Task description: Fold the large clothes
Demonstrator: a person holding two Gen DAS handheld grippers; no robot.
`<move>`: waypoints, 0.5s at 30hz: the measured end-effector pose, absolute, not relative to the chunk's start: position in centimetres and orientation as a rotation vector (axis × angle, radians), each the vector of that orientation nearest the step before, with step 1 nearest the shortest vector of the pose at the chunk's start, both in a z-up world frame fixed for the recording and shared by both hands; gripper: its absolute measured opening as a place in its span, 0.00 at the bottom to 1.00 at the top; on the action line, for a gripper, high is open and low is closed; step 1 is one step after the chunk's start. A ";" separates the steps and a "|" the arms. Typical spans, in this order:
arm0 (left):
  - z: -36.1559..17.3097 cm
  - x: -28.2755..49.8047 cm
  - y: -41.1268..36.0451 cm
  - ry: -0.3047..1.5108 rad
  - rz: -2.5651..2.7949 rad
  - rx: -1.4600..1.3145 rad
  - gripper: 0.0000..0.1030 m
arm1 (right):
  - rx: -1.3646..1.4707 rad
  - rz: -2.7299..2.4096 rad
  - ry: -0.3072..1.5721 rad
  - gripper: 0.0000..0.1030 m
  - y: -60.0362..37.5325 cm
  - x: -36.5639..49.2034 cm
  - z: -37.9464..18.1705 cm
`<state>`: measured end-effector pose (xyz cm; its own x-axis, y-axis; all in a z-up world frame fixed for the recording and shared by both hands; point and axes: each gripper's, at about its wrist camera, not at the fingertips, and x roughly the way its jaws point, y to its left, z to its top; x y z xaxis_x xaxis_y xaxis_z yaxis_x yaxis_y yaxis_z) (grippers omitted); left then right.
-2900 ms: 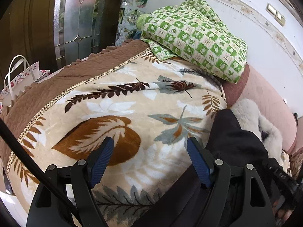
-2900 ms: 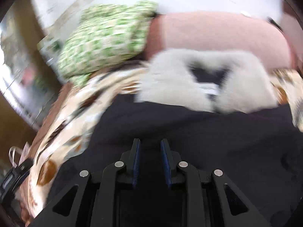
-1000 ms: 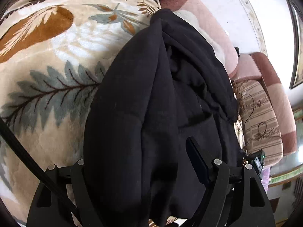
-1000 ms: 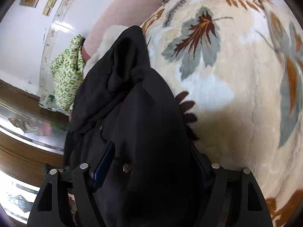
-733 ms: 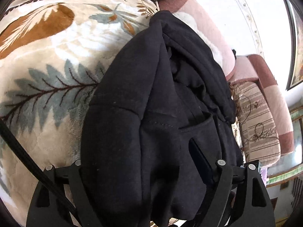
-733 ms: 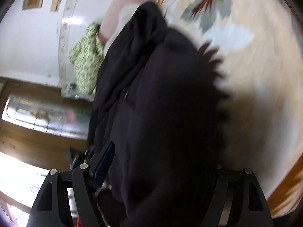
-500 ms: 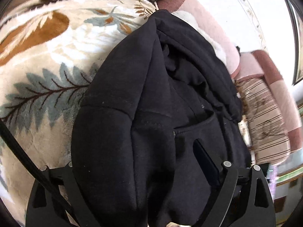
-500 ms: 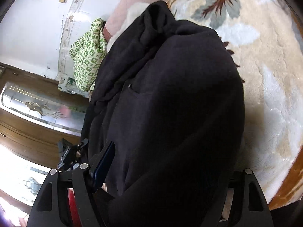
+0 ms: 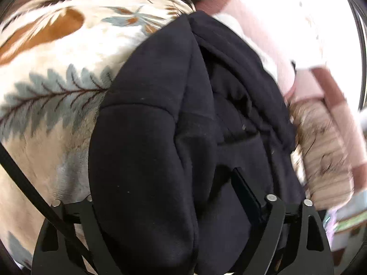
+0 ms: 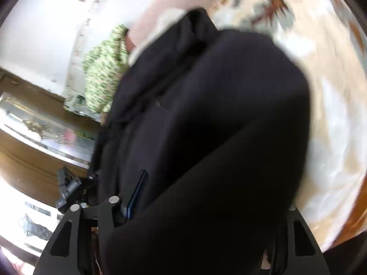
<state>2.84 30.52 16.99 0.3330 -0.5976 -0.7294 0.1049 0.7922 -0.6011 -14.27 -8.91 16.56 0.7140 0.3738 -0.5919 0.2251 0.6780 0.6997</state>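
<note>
1. The left tongs (image 9: 181,197) stand wide, with a thick bundle of the black fleece hooded garment (image 9: 160,137) filling the gap between the fingers; the jaws are closing slightly. One dark blue pad (image 9: 246,194) shows against the cloth, the other finger is buried under it. Whether the pads press on the fabric cannot be told.
2. The right tongs (image 10: 206,197) also carry garment bulk between the fingers, and the jaws are closing. One blue pad (image 10: 137,194) lies against the cloth; the opposite finger is covered. A firm grip cannot be confirmed.
3. The garment (image 10: 206,126) lies bunched lengthwise on the cream plush blanket with brown and grey leaf print (image 9: 57,91), which covers a bed.
4. Beyond the garment: a green-and-white checked cloth bundle (image 10: 103,75), a pink padded headboard (image 9: 247,16), and a striped beige cushion (image 9: 321,151). This area is blurred.
</note>
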 end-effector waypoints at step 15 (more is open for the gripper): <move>28.2 -2.8 32.7 0.983 -0.471 -0.473 0.13 | 0.823 0.249 0.513 0.16 -9.4 -17.7 27.3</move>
